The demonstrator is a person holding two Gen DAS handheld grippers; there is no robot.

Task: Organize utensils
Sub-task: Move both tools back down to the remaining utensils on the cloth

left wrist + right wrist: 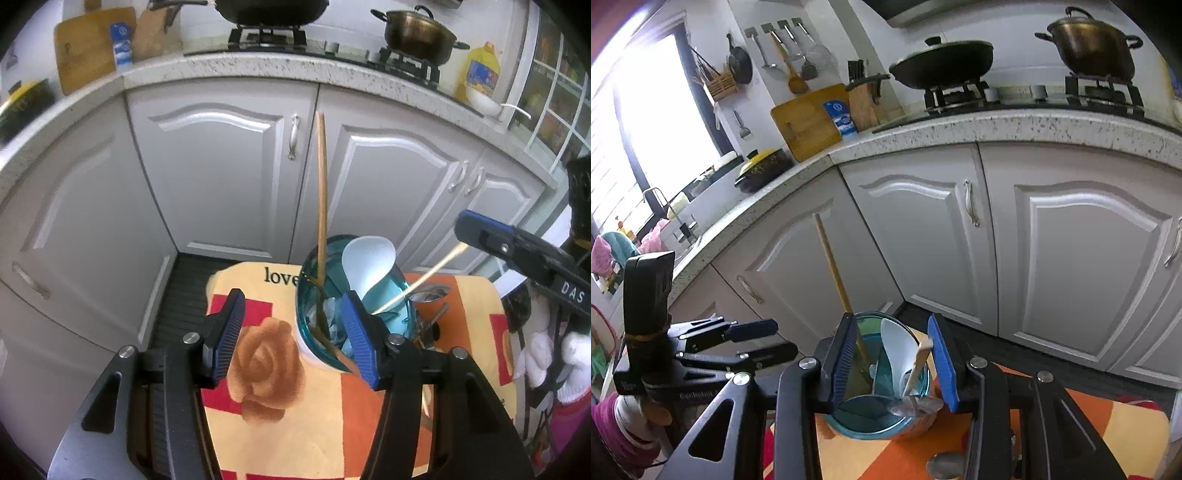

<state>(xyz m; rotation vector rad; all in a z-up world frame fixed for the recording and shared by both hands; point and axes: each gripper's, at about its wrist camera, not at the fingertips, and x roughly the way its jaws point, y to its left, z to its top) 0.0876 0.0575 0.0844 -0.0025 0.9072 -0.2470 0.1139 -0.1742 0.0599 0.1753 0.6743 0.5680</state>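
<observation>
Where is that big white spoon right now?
The white spoon stands bowl-up in the teal-rimmed holder, beside the long wooden utensil. In the left wrist view it is right of centre, on the rose-print cloth.

- My left tongs (291, 332): matt black plastic arms, ribbed blue rubbery pads (227, 334), bright metal screw heads.
- My right tongs (894, 363): the same make, black and matt, with ridged blue pads.
- Holder (314, 291): glossy see-through teal plastic, white outside at the base.
- Spatula (322, 192): plain wood, smooth, dull.
- Ladle (367, 264): smooth white plastic with a soft sheen.
- Spoon (430, 293): shiny metal.
- Cloth (295, 417): printed fabric, matt.
- Cabinet doors (221, 177): grey, smooth, semi-gloss, metal handles.
- Counter (960, 125): speckled polished stone.
- Pot (1089, 44): burnished metal.
- My glove (535, 354): white knit.
</observation>
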